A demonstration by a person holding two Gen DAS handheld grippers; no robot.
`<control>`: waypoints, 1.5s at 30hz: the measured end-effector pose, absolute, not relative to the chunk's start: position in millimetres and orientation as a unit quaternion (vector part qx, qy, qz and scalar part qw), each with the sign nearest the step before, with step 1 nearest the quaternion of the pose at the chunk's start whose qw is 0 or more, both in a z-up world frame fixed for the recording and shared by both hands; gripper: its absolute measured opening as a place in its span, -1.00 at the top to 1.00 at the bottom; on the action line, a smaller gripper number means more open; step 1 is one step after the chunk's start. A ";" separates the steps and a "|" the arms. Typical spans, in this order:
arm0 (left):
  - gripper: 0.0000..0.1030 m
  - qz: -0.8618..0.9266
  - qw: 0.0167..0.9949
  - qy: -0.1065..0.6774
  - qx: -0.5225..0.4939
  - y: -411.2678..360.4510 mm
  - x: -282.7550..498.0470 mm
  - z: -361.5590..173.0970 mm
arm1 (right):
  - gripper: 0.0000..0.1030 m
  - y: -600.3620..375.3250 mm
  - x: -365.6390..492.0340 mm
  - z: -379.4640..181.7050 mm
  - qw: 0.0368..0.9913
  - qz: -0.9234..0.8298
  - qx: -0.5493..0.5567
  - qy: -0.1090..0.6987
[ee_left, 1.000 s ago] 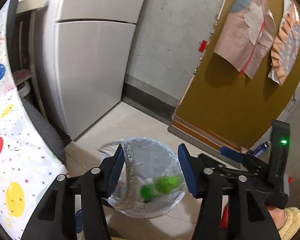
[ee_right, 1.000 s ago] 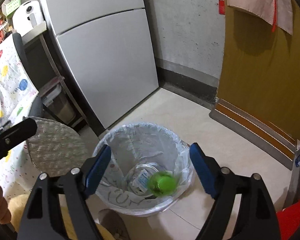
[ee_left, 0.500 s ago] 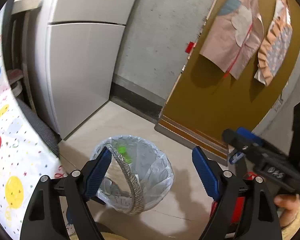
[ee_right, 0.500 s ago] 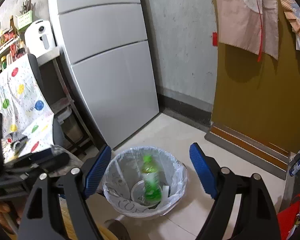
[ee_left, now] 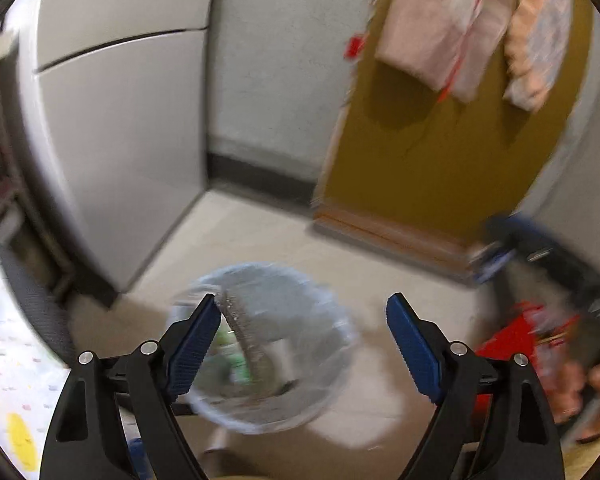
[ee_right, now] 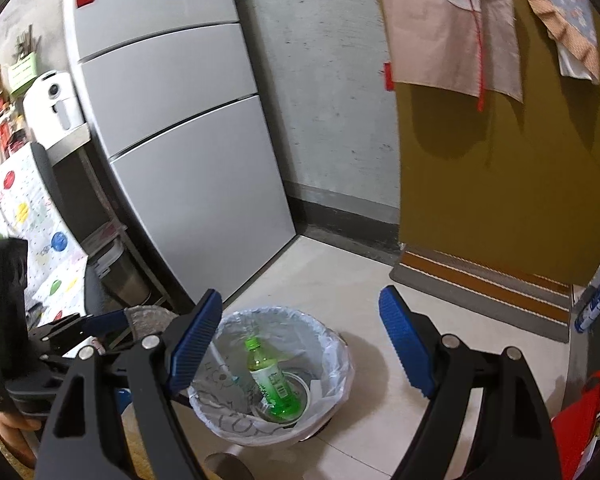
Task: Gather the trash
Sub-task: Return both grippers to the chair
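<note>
**A:** Pale floor tiles (ee_right: 340, 272) run up to a grey three-door refrigerator (ee_right: 172, 112) and a mustard-coloured door (ee_right: 500, 184) hung with cloths. What is set between them?

**B:** A round bin lined with a thin white plastic bag (ee_right: 332, 360), standing on the floor just below and ahead of both tools. Its mouth is open upward, which I take to be why each tool is tilted down over it.

**A:** What lies in it?

**B:** A clear plastic bottle with green liquid and a green cap (ee_right: 268, 380), leaning on a clear round plastic cup (ee_right: 300, 390), both at the bottom of the bag.

**A:** And the left hand-held gripper (ee_left: 302, 344)?

**B:** Its blue pads stand wide apart. A crinkled round disc of silver foil (ee_left: 242, 336) sits edge-on against the left pad only, over the bin's near side; the right pad is well clear of it. So nothing is clamped. Judging by that, the disc is being let go to drop in. The view is blurred, so I cannot tell whether it touches the pad.

**A:** The right hand-held gripper (ee_right: 300, 342)?

**B:** Spread wide and empty, with the bin seen between its fingers, lower down.
</note>
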State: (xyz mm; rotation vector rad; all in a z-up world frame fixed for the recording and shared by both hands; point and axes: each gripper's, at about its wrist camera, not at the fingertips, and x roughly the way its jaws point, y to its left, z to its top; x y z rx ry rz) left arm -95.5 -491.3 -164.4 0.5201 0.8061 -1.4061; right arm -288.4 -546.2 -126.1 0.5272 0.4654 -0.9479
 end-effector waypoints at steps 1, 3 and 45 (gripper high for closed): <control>-0.64 -0.611 0.665 0.356 0.240 -492.5 -93.4 -167.5 | -0.54 -547.0 -288.8 -127.3 0.830 -0.447 0.251 0.219; -0.64 -0.604 0.670 0.363 0.235 -490.9 -85.7 -171.4 | -0.54 -548.7 -287.4 -130.1 0.830 -0.445 0.254 0.220; -0.68 -0.207 0.899 0.378 0.071 -59.7 114.7 -103.0 | -0.49 -339.3 23.2 -81.2 0.939 -0.058 0.130 0.314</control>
